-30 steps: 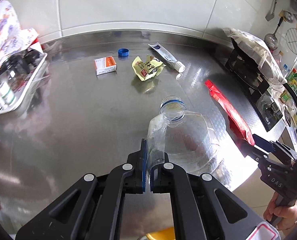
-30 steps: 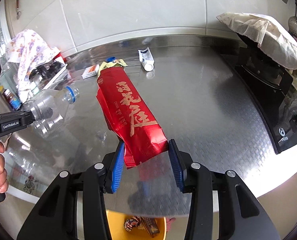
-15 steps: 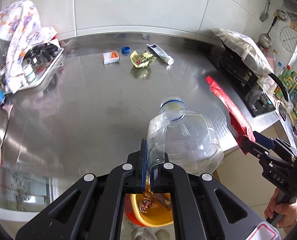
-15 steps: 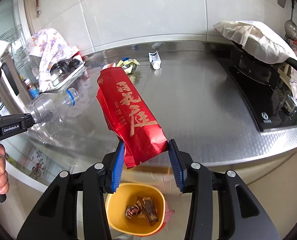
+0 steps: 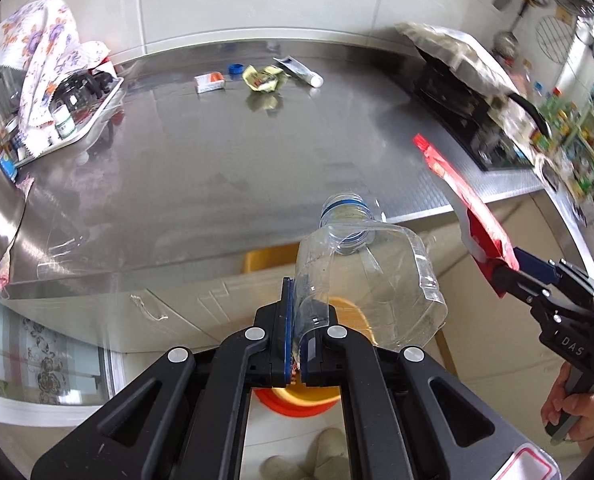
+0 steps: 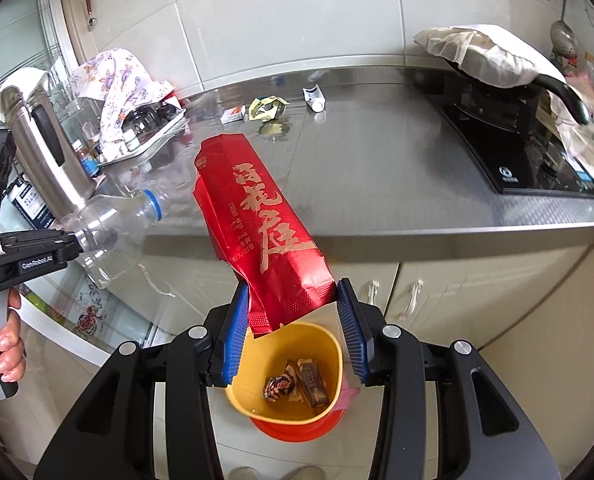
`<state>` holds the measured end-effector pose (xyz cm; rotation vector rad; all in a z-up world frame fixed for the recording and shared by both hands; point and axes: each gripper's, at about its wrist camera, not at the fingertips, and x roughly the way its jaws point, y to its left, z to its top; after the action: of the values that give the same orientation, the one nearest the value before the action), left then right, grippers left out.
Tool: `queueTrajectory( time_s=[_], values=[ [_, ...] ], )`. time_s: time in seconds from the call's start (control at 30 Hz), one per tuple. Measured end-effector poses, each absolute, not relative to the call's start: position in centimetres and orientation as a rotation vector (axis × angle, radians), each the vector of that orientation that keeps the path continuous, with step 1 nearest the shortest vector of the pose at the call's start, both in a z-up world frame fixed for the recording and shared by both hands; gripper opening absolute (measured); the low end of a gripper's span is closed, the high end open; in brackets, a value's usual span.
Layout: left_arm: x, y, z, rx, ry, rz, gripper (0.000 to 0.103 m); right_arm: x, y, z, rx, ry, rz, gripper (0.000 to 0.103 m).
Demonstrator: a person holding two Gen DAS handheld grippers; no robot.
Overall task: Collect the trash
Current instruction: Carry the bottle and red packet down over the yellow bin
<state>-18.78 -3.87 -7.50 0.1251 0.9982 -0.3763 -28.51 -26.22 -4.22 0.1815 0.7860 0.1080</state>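
The left claw [image 5: 295, 320] is clamped on the wall of a crushed clear bottle [image 5: 369, 276], held in the air past the counter [image 5: 201, 168] edge. The right claw [image 6: 293, 324] has its blue pads spread wide, with a red bag [image 6: 257, 232] between them touching the left pad only, above a yellow bin [image 6: 333, 360] on the floor holding wrappers [image 6: 297, 382]. Far back on the counter lie a small box [image 5: 209, 82], blue cap [image 5: 235, 69], yellow wrapper [image 5: 261, 78] and tube [image 5: 299, 71]. A tray [image 5: 97, 110] sits left, a stove [image 6: 513, 148] right.
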Motion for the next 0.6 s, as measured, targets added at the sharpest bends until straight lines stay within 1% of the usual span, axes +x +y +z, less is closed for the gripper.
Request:
queueTrajectory(
  time_s=[0.3,0.47,0.6],
  values=[
    [-23.0,-3.4,-9.8,0.236,1.027,-0.475,0.004,-33.4,-23.4,-5.1,0.186,0.824,0.071,0.045],
    [-24.2,-2.8,-12.8,0.232,1.084,-0.517,0.004,-35.9,-21.6,-6.7,0.174,0.883,0.059,0.045],
    [-24.6,-2.6,-15.7,0.236,1.148,-0.533,0.004,-37.2,-20.9,-9.1,0.167,0.952,0.06,0.045]
  ],
)
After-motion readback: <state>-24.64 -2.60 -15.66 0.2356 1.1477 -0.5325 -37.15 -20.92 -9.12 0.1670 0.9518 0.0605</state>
